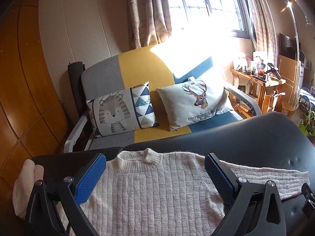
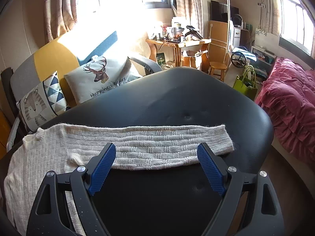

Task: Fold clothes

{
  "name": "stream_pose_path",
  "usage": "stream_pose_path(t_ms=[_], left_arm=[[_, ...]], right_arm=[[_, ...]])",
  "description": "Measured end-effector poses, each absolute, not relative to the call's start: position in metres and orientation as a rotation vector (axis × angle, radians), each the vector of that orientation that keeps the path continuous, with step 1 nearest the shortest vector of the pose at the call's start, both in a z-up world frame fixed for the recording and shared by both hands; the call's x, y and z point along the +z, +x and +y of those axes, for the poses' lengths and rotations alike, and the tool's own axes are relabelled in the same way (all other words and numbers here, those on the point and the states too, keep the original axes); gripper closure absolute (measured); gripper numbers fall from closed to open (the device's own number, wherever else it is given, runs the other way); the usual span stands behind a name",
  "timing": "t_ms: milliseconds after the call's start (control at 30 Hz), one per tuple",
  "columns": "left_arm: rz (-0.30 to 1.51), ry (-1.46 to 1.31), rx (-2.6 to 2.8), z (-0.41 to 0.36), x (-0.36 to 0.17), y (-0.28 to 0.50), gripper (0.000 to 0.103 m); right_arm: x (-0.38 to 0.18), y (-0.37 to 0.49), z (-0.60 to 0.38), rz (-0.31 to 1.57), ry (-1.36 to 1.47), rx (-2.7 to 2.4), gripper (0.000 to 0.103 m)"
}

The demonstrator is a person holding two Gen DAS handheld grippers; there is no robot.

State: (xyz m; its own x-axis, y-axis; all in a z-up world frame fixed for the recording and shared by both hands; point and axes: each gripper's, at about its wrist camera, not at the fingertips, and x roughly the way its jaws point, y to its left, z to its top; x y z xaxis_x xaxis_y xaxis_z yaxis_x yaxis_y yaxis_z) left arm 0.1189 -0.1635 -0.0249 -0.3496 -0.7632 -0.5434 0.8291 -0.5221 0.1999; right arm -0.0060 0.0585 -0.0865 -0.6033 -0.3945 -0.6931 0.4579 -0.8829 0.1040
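The cream sweater (image 2: 59,147) is laid flat on the black cushioned surface (image 2: 177,102), both the left gripper (image 1: 155,179) and right gripper (image 2: 156,167) are held wide and empty above it, and slippage of the outstretched sleeve (image 2: 157,145) is judged likely if only one loose knit layer is pinched.

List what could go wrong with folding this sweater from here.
1. The cream knitted sweater lies on a smooth, rounded black padded seat; it may slide while folding.
2. Its outstretched sleeve ends near the seat edge and could slip off.
3. The open right tool hovers at the sleeve's near hem; a shallow pinch might miss the fabric.
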Motion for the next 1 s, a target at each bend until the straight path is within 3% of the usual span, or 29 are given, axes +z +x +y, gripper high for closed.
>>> stream_pose_path(t_ms=[467,767,1000], left_arm=[[0.141,0.748,-2.0,-0.163,-0.029,0.113,0.001],[0.168,0.778,-1.995,-0.169,-0.037,0.112,0.001],[0.182,0.792,-1.995,-0.172,-0.042,0.108,0.001]], right_arm=[[-0.098,-0.015,0.068,0.086,1.081,-2.444,0.015],[-0.145,-0.069,0.126,-0.189,1.329,-2.529,0.014],[-0.158,-0.077,0.137,-0.159,1.371,-2.555,0.013]])
